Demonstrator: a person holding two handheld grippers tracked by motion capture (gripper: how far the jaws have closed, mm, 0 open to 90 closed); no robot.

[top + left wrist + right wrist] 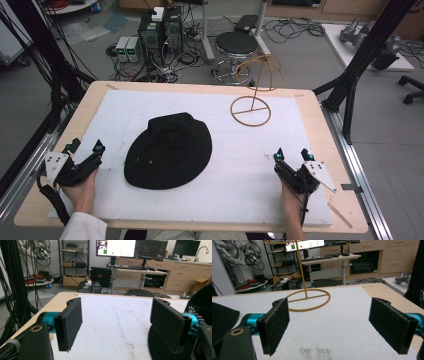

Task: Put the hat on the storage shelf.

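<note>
The black hat (169,150) lies brim-down on the white mat (260,165) of the counter (320,130), left of the middle, with the wire hat stand (254,92) well apart from it toward the far right corner. Taking the hat as the landmark, the left hand-held gripper (86,148) sits just beside its left brim edge, while the right hand-held gripper (292,154) is well off to its right, so the left hand looks much the nearer. The hat's oval brim runs roughly from near-left to far-right. Both hand-held grippers have their jaws spread wide with nothing between them. In the left gripper view the hat (200,305) is cut off at the right edge, and in the right gripper view only a dark brim corner (223,317) enters at the left. The stand's upper hoops blur into the floor clutter behind.
</note>
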